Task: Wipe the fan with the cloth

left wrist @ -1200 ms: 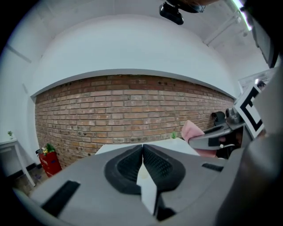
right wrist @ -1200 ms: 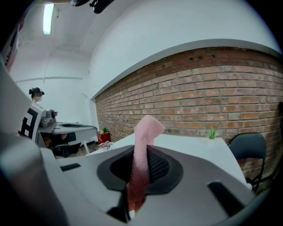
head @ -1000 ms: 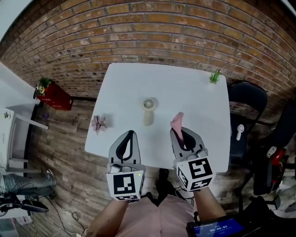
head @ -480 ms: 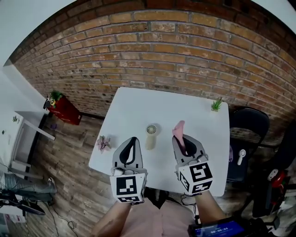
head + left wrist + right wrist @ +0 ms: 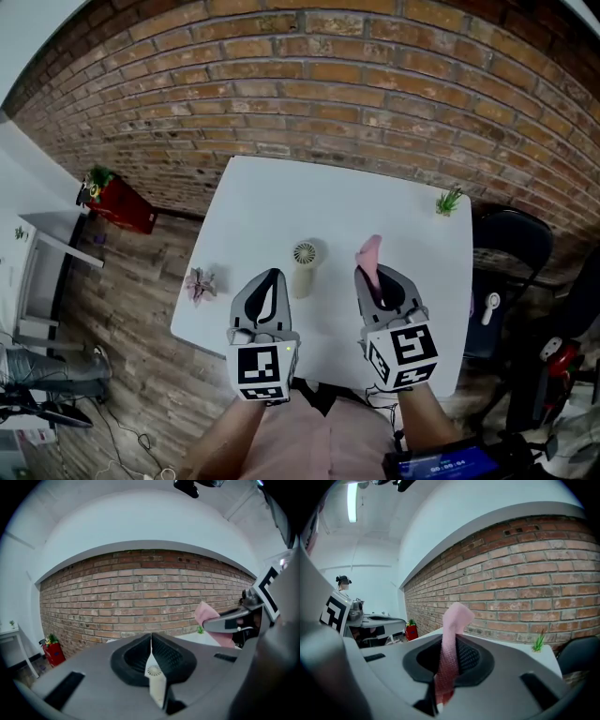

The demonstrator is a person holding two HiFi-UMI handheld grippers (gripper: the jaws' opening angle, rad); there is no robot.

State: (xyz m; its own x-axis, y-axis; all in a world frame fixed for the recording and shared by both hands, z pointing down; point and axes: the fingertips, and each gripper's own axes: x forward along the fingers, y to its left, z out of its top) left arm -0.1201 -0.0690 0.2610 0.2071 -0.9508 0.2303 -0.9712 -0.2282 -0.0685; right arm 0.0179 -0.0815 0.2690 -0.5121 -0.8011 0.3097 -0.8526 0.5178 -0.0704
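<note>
A small cream fan [image 5: 302, 265] stands upright on the white table [image 5: 281, 202], round head facing the wall. My left gripper [image 5: 271, 276] is shut and empty, its tips just left of the fan's base. In the left gripper view the fan [image 5: 154, 679] shows through the gap below the closed tips of the left gripper [image 5: 151, 637]. My right gripper [image 5: 371, 273] is shut on a pink cloth [image 5: 369, 253] that sticks up past its tips, to the right of the fan. The cloth [image 5: 453, 620] rises between the right gripper's [image 5: 453, 641] jaws.
A little green plant [image 5: 449, 201] sits at the table's far right corner, and a pink flower-like ornament [image 5: 199, 282] near its left edge. A black chair [image 5: 511, 239] stands to the right. A brick wall [image 5: 309, 84] runs behind the table, with a red pot [image 5: 117, 202] at left.
Both grippers have moved forward over the table towards the fan. The fan has stayed upright in place, and the cloth is still in the right gripper.
</note>
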